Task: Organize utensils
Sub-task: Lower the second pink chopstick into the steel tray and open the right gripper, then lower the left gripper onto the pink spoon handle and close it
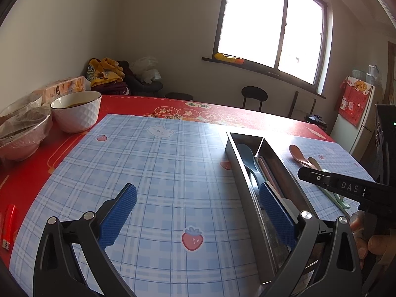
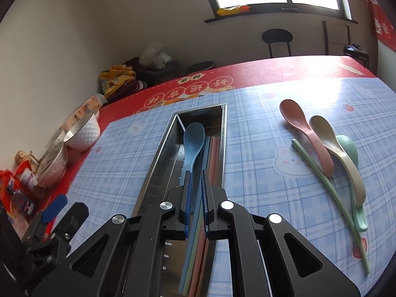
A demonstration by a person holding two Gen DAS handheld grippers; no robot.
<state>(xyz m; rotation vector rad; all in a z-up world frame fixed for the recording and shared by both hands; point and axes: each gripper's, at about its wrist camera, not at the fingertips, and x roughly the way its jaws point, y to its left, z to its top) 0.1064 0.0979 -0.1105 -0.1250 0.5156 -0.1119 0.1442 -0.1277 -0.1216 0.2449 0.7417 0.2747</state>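
About half sorted, I judge — the long stainless-steel divided tray (image 2: 158,158) holds a blue plastic spoon (image 2: 194,139) and chopsticks, the right gripper (image 2: 195,199) nearly closed around one, the left gripper (image 1: 198,216) wide and empty, while pink (image 2: 305,130), beige (image 2: 341,153) and green (image 2: 350,148) spoons wait on the checked mat (image 2: 259,133).

The left gripper (image 1: 198,215), black with 2 blue ribbed pads, hangs low with its jaws spread wide. The right gripper (image 2: 196,198) has its 2 blue-padded fingers nearly together, a narrow gap between them.
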